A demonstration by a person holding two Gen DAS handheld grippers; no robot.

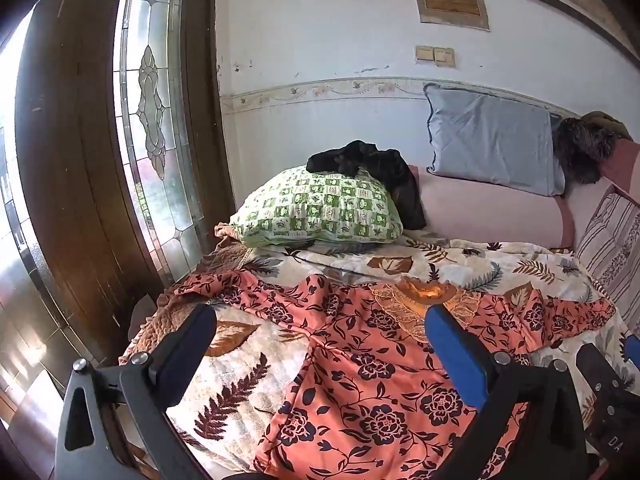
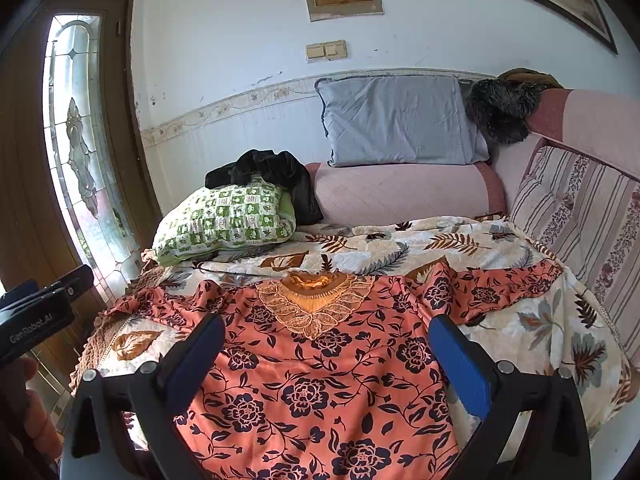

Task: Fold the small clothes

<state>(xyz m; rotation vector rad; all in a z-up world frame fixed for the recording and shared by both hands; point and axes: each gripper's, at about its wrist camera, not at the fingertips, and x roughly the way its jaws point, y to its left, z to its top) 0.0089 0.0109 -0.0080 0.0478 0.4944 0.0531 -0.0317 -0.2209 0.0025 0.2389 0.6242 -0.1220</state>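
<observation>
An orange blouse with dark flowers [image 1: 360, 364] lies spread flat on the leaf-print bedspread [image 1: 460, 260], its lace collar [image 1: 424, 292] toward the pillows. It also shows in the right wrist view [image 2: 320, 380], with its collar [image 2: 316, 300] and both sleeves spread out. My left gripper [image 1: 320, 320] is open and empty above the blouse's left half. My right gripper [image 2: 326, 328] is open and empty above the blouse's middle. Part of the right gripper [image 1: 608, 392] shows at the right edge of the left wrist view, and the left gripper's body [image 2: 36, 316] at the left of the right wrist view.
A green checked pillow [image 1: 320, 208] with a black garment [image 1: 372, 168] on it lies at the bed's far left. A grey pillow [image 2: 400, 120] and a pink bolster [image 2: 400, 192] lie against the wall. A striped cushion [image 2: 580, 216] is right. A wooden door [image 1: 80, 160] stands left.
</observation>
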